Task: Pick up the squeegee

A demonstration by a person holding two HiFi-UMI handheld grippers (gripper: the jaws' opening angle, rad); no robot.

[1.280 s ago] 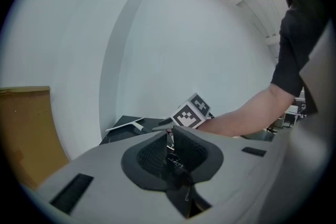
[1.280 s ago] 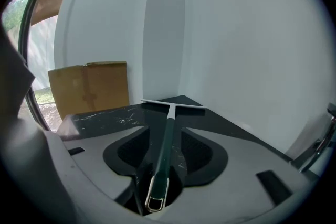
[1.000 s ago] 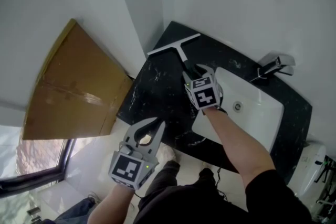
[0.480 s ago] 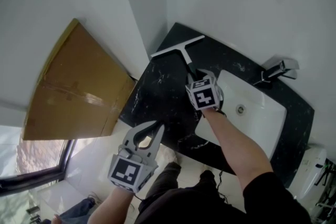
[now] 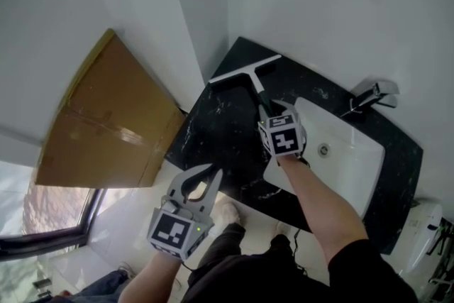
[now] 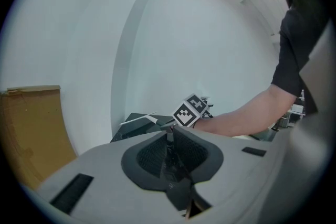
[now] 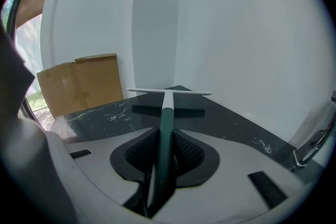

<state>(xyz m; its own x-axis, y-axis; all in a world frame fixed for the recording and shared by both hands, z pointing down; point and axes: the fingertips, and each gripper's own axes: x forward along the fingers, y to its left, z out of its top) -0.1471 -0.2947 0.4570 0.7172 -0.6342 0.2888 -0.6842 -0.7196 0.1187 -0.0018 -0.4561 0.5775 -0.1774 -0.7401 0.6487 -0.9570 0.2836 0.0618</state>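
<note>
White-bladed squeegee with dark green handle [image 5: 246,72]: at the far corner of the black marbled worktop [image 5: 213,131], and I have it by the handle.
Right gripper [image 5: 269,107]: my jaws are clamped on that handle, with the blade at 11 o'clock from them.
Left gripper [image 5: 206,177]: at 7 o'clock, off the worktop, jaws together, nothing between them.
White basin [image 5: 358,152]: at 4 o'clock.

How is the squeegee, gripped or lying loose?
Gripped: fingers of the right gripper squeeze the squeegee by its green handle.
</note>
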